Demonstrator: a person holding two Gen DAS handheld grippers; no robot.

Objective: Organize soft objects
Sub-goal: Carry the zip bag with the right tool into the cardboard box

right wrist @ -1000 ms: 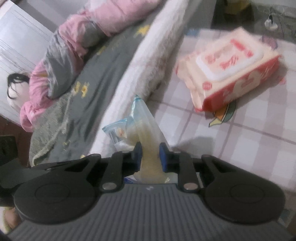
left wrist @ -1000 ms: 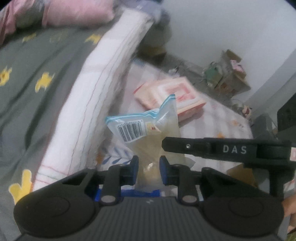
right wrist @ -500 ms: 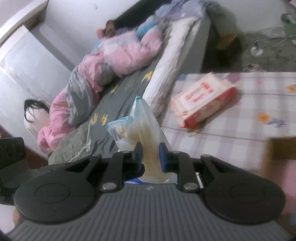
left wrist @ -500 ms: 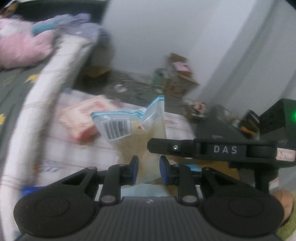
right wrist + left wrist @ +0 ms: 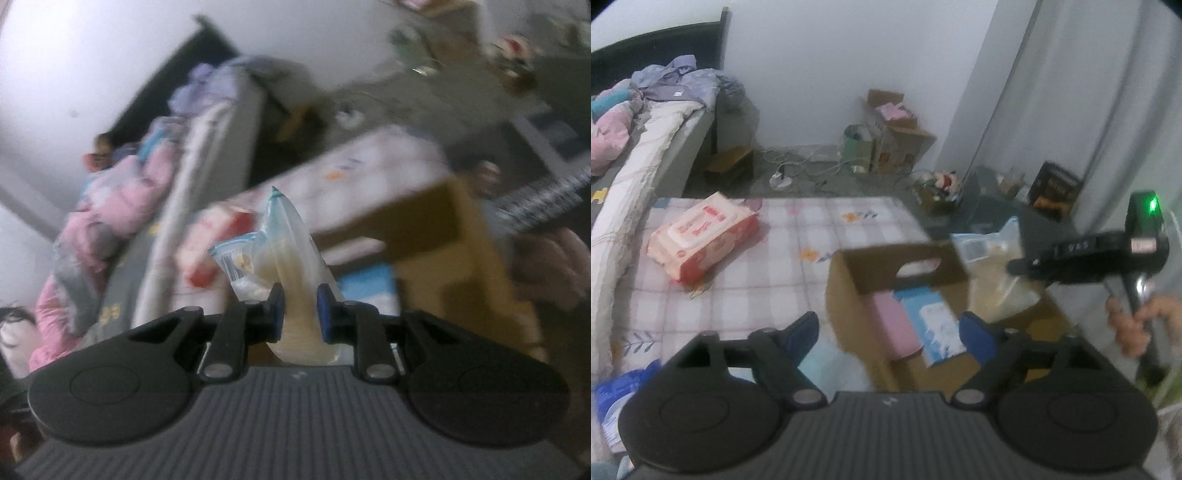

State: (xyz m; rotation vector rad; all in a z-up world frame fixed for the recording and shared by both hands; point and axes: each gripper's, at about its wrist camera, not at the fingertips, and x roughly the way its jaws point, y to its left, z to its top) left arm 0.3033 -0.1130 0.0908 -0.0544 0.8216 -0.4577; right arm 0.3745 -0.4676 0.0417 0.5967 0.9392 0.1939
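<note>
A clear plastic bag (image 5: 291,258) with pale yellow filling and a blue barcode strip sticks up between the pads of my right gripper (image 5: 301,310), which is shut on it. In the left wrist view the same bag (image 5: 993,273) hangs by the far right corner of an open cardboard box (image 5: 849,291), with the right gripper (image 5: 1019,264) seen from the side. Inside the box lie a pink pack (image 5: 890,317) and a blue pack (image 5: 934,325). My left gripper (image 5: 888,330) is opening just before the box, with nothing between its fingers.
A pink and white wet-wipes pack (image 5: 701,236) lies on the checked mat (image 5: 783,280). The bed (image 5: 635,162) with pink bedding runs along the left. Boxes and cables (image 5: 886,144) clutter the floor by the wall. A blue packet (image 5: 617,402) lies at the lower left.
My left gripper has let go of the bag and opened wide. Both views have swung from the bed towards the cardboard box, and the right gripper has carried the bag there.
</note>
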